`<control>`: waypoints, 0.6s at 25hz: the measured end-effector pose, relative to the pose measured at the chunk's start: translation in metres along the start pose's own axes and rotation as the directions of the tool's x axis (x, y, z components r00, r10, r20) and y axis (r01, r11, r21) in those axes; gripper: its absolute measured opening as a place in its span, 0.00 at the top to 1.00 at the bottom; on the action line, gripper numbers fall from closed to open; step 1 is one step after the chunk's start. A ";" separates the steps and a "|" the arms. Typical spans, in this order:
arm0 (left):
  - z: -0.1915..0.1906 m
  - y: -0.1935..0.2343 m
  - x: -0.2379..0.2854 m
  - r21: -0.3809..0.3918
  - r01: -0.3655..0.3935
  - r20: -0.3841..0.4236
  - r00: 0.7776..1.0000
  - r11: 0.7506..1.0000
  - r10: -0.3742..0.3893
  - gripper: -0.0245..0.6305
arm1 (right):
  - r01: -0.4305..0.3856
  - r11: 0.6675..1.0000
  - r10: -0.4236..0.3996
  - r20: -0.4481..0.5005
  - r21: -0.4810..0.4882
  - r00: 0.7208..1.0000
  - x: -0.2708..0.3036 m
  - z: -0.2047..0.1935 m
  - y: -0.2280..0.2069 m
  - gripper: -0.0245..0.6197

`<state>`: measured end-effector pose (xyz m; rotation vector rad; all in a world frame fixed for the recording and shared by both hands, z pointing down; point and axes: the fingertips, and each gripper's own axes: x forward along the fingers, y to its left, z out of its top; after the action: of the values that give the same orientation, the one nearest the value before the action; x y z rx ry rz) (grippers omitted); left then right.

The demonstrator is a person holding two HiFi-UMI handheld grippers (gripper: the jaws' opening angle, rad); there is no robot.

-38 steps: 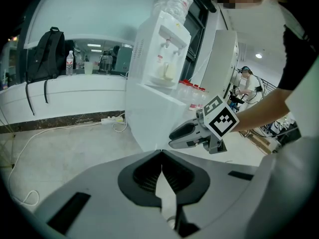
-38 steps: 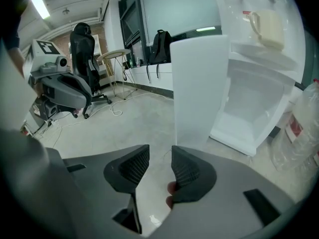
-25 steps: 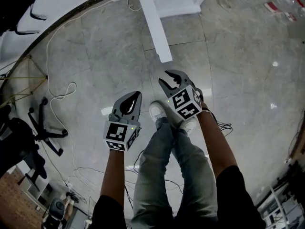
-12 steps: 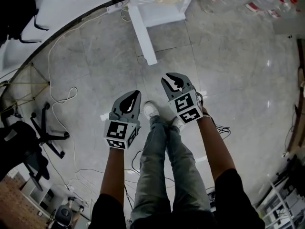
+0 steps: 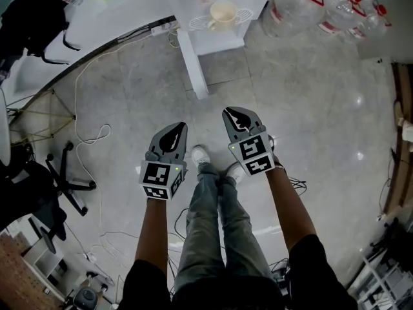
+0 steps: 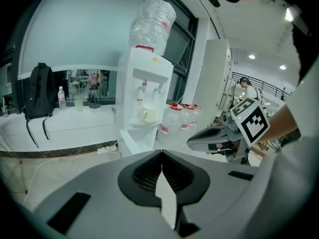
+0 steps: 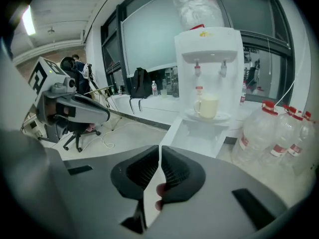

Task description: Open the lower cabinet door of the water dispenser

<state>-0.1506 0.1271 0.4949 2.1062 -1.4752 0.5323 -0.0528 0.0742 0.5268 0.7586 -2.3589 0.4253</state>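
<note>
The white water dispenser (image 5: 219,8) stands ahead of me, with a cream mug (image 5: 222,13) on its tray. From its lower part a white door panel (image 5: 193,63) sticks out over the floor towards me, swung open. In the right gripper view the lower cabinet (image 7: 197,133) gapes below the mug (image 7: 208,105). My left gripper (image 5: 178,128) and right gripper (image 5: 241,113) hover side by side above my shoes, well short of the dispenser. The left gripper (image 6: 160,154) is shut and empty. The right gripper (image 7: 159,148) has just been closing and its jaws meet with nothing between them.
Several large water bottles (image 5: 310,5) stand on the floor right of the dispenser. A power strip (image 5: 161,28) and a white cable (image 5: 90,131) lie to the left, near an office chair (image 5: 61,173). A black backpack (image 6: 35,91) rests on the ledge.
Both grippers have risen and the floor looks farther away. The right gripper's jaws have gone from open to shut. The dispenser's tray and mug have come into the head view.
</note>
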 end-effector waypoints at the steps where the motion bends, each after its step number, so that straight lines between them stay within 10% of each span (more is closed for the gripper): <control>1: 0.006 -0.002 -0.003 0.000 -0.005 0.006 1.000 1.000 0.005 0.95 | 0.006 1.000 -0.006 0.008 -0.002 1.000 -0.007 0.006 -0.002 0.92; 15: 0.084 -0.034 -0.038 0.028 -0.040 0.071 0.997 0.999 0.038 0.95 | 0.100 0.995 -0.101 0.082 0.015 0.992 -0.096 0.059 -0.028 0.94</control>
<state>-0.1290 0.1138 0.3994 2.1426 -1.5590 0.5023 -0.0012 0.0644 0.4238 0.9120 -2.3836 0.3710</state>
